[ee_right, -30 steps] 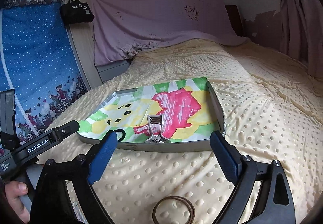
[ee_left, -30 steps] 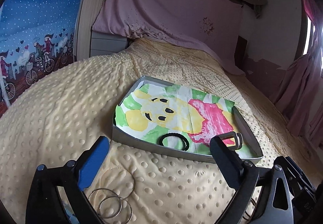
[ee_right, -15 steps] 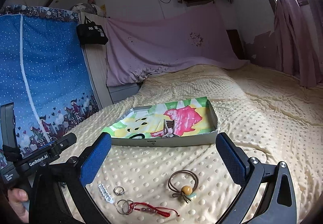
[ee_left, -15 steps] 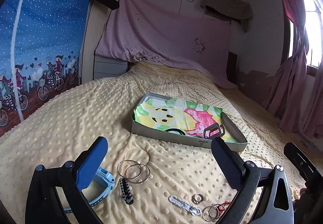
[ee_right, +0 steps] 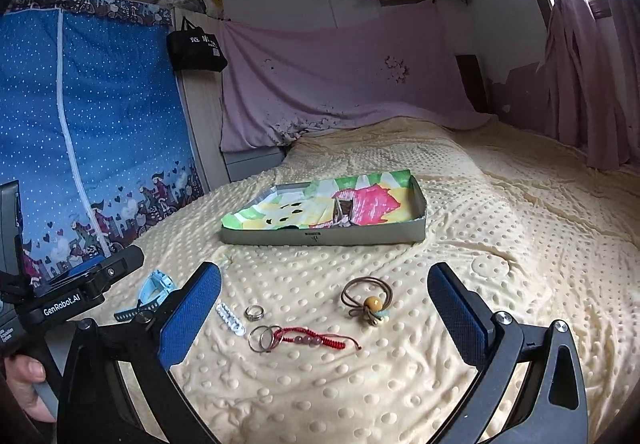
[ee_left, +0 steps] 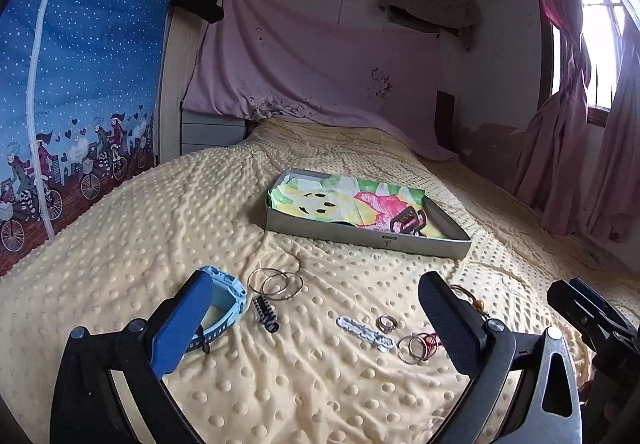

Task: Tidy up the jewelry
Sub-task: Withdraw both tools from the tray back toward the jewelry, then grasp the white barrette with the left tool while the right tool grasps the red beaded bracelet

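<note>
From your left wrist view, your left hand-held gripper (ee_left: 316,308) hangs released above the yellow dotted bedspread (ee_left: 132,228), its jaws wide apart with nothing between them. Under its blue finger lies a light blue watch (ee_left: 226,294), and just beside that a small black coil hair tie (ee_left: 265,314) and a cluster of thin metal bangles (ee_left: 276,283). Nearer the middle you have a white beaded clip (ee_left: 365,333), a small silver ring (ee_left: 387,322) and a pair of linked rings (ee_left: 414,347) tied to a red cord. Farther up the bed sits the shallow grey tray (ee_left: 360,238), lined with a bright cartoon paper, with a dark clasp-like piece (ee_left: 408,221) standing near its front wall. From your right wrist view, your right hand-held gripper (ee_right: 324,308) is likewise released and carries nothing. Between its fingers on the bedspread you see a brown hair elastic (ee_right: 366,298) with an amber bead, a red braided bracelet (ee_right: 316,340) touching the linked rings, the silver ring and the white clip. The blue watch lies to the left, near the left gripper's body, and the tray rests well apart beyond them
</note>
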The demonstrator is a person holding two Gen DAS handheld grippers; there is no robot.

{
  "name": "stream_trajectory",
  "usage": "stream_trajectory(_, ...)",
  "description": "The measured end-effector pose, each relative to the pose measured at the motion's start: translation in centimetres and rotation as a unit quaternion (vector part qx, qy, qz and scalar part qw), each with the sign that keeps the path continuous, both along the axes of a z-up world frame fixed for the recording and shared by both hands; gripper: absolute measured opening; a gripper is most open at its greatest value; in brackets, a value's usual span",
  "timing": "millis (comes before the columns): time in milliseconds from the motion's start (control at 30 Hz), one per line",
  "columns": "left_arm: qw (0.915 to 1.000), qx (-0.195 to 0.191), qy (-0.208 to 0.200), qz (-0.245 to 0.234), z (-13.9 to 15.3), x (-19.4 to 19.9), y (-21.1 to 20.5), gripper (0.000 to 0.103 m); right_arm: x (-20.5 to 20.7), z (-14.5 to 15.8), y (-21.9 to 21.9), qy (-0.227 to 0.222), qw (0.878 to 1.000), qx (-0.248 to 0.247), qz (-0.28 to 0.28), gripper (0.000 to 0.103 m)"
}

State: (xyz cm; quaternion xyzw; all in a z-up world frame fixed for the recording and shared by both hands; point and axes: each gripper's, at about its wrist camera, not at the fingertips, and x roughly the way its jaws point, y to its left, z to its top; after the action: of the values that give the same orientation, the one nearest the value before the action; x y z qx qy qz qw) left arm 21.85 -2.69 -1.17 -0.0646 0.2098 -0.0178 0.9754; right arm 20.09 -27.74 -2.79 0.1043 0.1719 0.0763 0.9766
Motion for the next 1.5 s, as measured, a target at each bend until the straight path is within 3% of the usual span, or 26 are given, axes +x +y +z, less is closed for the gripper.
stream_trajectory(633,0.9951,0.024,0.073,-0.063,-3.6,1.5,-1.6,0.103,2.0,-3.8,-0.6,0.080,0.996,-0.001,0.027,0.101)
stream_trajectory(700,0.9938,0.028,0.078,-0.073,-3.9,1.9,-1.9,0.102,2.6,-4.1,-0.6,0.090,0.995,0.000,0.033,0.094)
stream_trajectory(800,0.9918,0.028,0.086,-0.090,-4.3,2.5,-2.3,0.092,3.5,-4.8,-0.5,0.105,0.993,0.001,0.044,0.077)
stream_trajectory(1033,0.9847,0.016,0.115,-0.130,-5.3,4.3,-3.5,0.063,5.5,-6.2,0.2,0.129,0.989,-0.001,0.077,0.062)
stream_trajectory(1200,0.9750,-0.016,0.159,-0.154,-6.6,6.3,-3.7,0.054,7.2,-6.9,1.1,0.146,0.984,-0.014,0.099,0.053)
stream_trajectory(1500,0.9685,-0.063,0.194,-0.143,-7.4,8.5,-3.2,0.054,9.0,-8.1,2.0,0.163,0.979,-0.019,0.125,0.049)
